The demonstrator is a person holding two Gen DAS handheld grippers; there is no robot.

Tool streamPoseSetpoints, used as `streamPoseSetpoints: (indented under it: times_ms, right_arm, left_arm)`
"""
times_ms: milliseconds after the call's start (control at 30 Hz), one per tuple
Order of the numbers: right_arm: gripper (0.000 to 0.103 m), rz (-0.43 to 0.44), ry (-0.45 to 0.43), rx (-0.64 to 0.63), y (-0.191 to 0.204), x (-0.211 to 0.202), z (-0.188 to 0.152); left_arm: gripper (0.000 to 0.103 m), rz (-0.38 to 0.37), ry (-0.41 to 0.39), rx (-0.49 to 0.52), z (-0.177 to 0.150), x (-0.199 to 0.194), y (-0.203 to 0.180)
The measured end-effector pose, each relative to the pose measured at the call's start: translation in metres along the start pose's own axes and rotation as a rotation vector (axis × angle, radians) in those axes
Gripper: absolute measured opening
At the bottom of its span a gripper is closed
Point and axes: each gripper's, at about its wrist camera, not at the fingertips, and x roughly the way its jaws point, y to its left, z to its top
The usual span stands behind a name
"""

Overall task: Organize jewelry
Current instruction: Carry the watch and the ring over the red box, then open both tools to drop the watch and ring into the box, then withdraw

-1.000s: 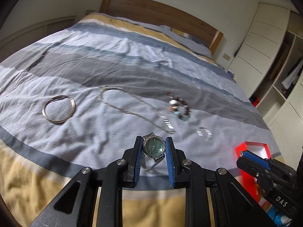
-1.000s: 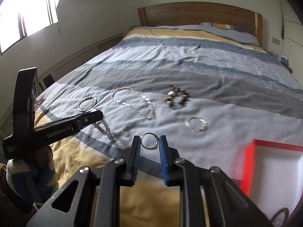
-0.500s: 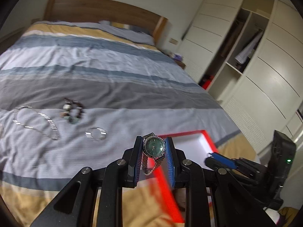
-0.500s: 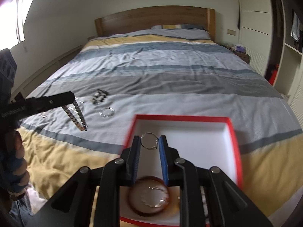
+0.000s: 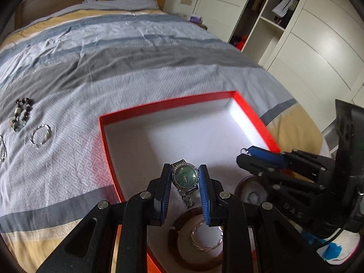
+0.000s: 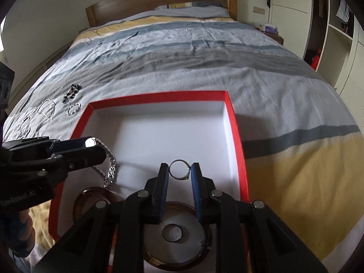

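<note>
Shiny metal watch [image 5: 184, 177]; matt cloth bedspread [image 5: 136, 52].

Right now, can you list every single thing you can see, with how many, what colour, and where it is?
Watch: one, green face, silver band, held in the left tongs above the box.
Ring: one, silver, held in the right tongs above the box.
Box: one, red outside, white inside, on the bed.
Round dishes: two, brown rims, at the box's near end; one holds a ring, the other a thin silver band.
Beaded bracelet: one, dark and pale beads, on the bed left of the box.
Silver bracelet: one, beside the beads.
Chain necklace: one, silver, further left.
Bangle: one, silver, furthest left.
Bed: one, blue, grey and yellow stripes.
Wardrobe: one, cream, right.
Left tongs: black, blue pads.
Right tongs: black, blue pads.
</note>
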Motion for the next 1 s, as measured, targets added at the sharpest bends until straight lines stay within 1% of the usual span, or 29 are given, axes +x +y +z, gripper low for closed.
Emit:
streamPoseSetpoints:
  times_ms: [100, 300, 600, 667, 767, 800, 833, 867, 900, 1000]
  right_arm:
    - [0.019, 0.001, 0.022, -0.013, -0.001, 0.006, -0.003]
    - [0.019, 0.016, 0.048, -0.035, 0.005, 0.010, -0.003]
    - [0.020, 0.001, 0.080, -0.068, 0.010, 0.010, -0.007]
    - [0.020, -0.002, 0.088, -0.074, 0.010, 0.010, -0.006]
    - [0.020, -0.005, 0.098, -0.078, 0.010, 0.007, -0.007]
    - [0.021, -0.009, 0.094, -0.076, 0.009, 0.003, -0.007]
    - [0.025, -0.011, 0.087, -0.070, 0.008, -0.001, -0.007]
    - [0.026, -0.011, 0.081, -0.063, 0.006, -0.005, -0.008]
    - [0.026, -0.009, 0.070, -0.051, 0.003, -0.011, -0.008]
    - [0.026, -0.005, 0.042, -0.021, -0.003, -0.029, -0.008]
  left_arm:
    - [0.023, 0.033, 0.026, 0.013, -0.004, 0.008, 0.000]
    - [0.023, 0.090, 0.039, 0.053, -0.005, 0.014, -0.005]
    - [0.024, 0.161, 0.050, 0.086, -0.006, 0.018, -0.008]
    - [0.025, 0.168, 0.052, 0.085, -0.006, 0.019, -0.008]
    - [0.028, 0.158, 0.056, 0.072, -0.005, 0.018, -0.008]
    - [0.031, 0.145, 0.058, 0.063, -0.005, 0.017, -0.007]
    - [0.034, 0.136, 0.057, 0.055, -0.004, 0.015, -0.007]
    - [0.036, 0.138, 0.053, 0.053, -0.004, 0.013, -0.008]
    - [0.040, 0.145, 0.047, 0.053, -0.004, 0.010, -0.009]
    - [0.041, 0.141, 0.025, 0.052, -0.003, -0.004, -0.013]
